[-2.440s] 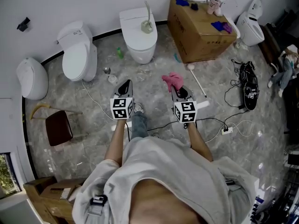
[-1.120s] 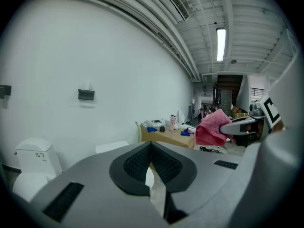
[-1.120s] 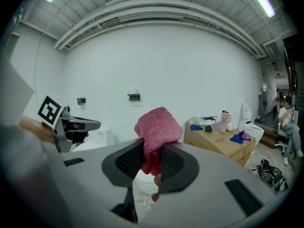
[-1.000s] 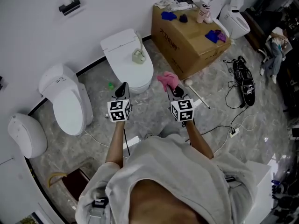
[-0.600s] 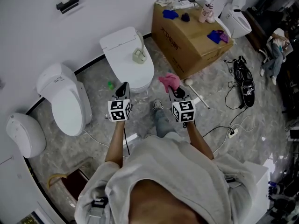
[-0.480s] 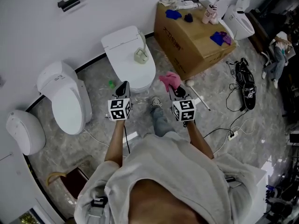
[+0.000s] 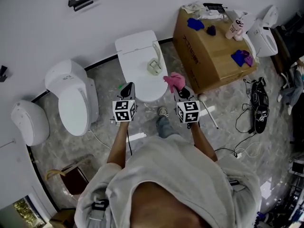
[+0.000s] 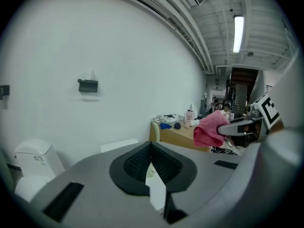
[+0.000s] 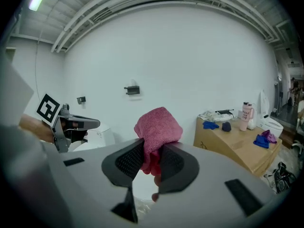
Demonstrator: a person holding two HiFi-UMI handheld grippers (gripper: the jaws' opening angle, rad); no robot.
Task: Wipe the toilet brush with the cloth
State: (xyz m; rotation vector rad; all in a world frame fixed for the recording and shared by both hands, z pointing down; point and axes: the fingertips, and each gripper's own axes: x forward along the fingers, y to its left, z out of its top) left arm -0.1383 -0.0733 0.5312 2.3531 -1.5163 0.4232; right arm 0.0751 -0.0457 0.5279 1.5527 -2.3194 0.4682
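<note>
A pale toilet brush [image 7: 153, 65] stands in its holder on the lid of the middle white toilet [image 7: 135, 49]. My right gripper [image 7: 179, 88] is shut on a pink cloth [image 7: 174, 81], held just right of the brush. In the right gripper view the cloth [image 9: 158, 127] bulges up from between the jaws of the right gripper [image 9: 151, 152]. My left gripper [image 7: 127, 88] hovers at the toilet's left front, shut with nothing in it. In the left gripper view the left gripper [image 8: 151, 151] has its pads together; the brush handle [image 8: 155, 127] rises behind them and the cloth [image 8: 209, 127] hangs at right.
A big cardboard box [image 7: 213, 63] with bottles and rags stands right of the toilet. Two more toilets [image 7: 76, 96] [image 7: 28, 122] stand at left. Another brush [image 7: 210, 112], cables and black shoes [image 7: 261, 106] lie on the floor at right. A brown stool [image 7: 71, 175] stands at lower left.
The person has stepped closer to the middle toilet, so both grippers now hover at its front edge near the brush. The cloth has stayed in the right gripper.
</note>
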